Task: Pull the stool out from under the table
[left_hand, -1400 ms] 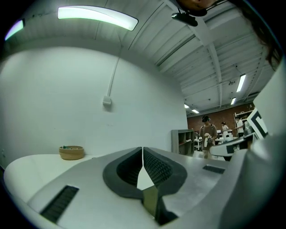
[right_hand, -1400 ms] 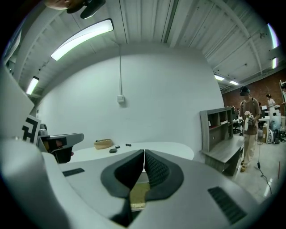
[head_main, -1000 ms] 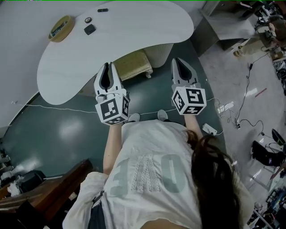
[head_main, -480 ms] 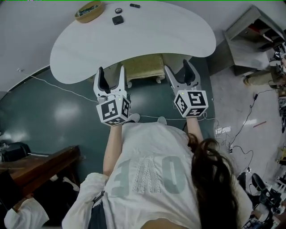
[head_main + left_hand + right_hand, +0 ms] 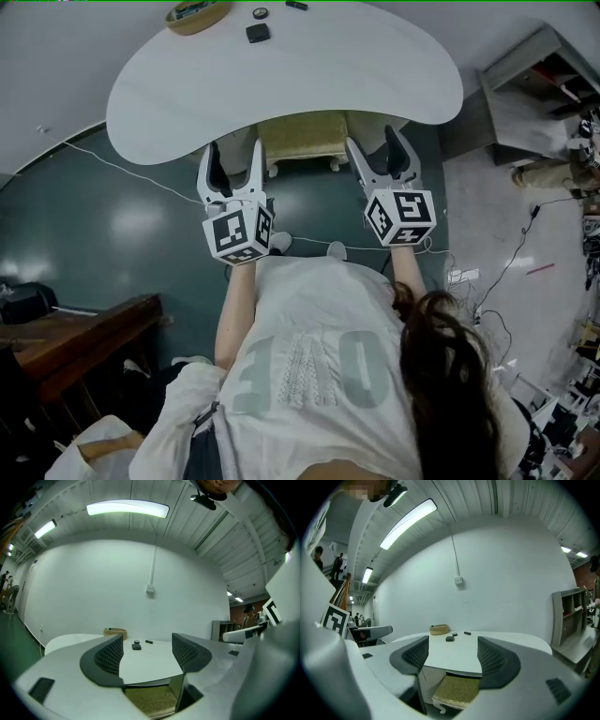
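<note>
Dark green glossy floor (image 5: 122,234) fills most of the head view; on it stands a white kidney-shaped table (image 5: 328,75) w/ a smooth top. Task item, a low rectangular stool w/ olive-yellow padded seat and white curled legs (image 5: 300,136), sits tucked under the table's near edge, approx centre: far part of seat hidden beneath the top, near strip & two near legs showing. Seat fabric looks coarse and flat, corners rounded; frame below it is white. L gripper (image 5: 234,148) is held just near-left of the stool, R gripper (image 5: 373,141) just near-right, w/ the stool between them and a bit farther off; neither touches it. Both have just been opening: jaws of each stand wide apart, pads gripping nothing, only table & stool seen beyond them. Far-left on the tabletop: round shallow tan basket (image 5: 197,14), then small black square block (image 5: 257,33), small round dark disc (image 5: 260,13), short black bar (image 5: 296,5).
</note>
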A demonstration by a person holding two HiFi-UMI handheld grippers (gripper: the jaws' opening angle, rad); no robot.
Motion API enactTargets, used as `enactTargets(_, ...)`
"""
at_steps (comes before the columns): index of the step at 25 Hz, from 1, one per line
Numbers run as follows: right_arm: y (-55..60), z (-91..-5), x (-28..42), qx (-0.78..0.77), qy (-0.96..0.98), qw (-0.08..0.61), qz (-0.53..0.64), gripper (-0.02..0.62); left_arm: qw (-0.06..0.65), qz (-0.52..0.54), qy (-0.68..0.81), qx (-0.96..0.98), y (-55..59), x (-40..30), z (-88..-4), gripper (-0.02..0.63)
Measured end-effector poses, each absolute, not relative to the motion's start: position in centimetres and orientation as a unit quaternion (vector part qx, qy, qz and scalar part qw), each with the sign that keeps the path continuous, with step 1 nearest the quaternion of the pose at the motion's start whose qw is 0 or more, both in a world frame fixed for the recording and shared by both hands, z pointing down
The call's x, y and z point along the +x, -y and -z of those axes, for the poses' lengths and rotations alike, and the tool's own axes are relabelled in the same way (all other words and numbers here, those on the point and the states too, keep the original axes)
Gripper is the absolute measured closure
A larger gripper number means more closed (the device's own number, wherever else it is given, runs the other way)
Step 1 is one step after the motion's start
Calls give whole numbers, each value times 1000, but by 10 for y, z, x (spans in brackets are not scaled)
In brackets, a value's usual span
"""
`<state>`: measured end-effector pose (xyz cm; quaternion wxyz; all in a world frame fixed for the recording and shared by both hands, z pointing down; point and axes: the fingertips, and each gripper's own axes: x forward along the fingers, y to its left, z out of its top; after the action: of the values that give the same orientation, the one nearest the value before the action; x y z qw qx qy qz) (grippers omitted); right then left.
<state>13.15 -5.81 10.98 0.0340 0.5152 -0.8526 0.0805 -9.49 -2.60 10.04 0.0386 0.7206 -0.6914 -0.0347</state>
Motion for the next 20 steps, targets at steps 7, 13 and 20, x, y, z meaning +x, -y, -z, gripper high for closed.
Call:
enactTargets(7,71,-111,136,528,844,35,-89,278,53,22,678,733,39,-95,-110,304)
enactTargets(13,100,-145,150,536,837,65,-93,278,61,-23,655,753,70,-82,-152,304)
enactTargets(20,136,-239,165,532,835,102,-97,278,95,-67,634,765,108,-62,-266,304)
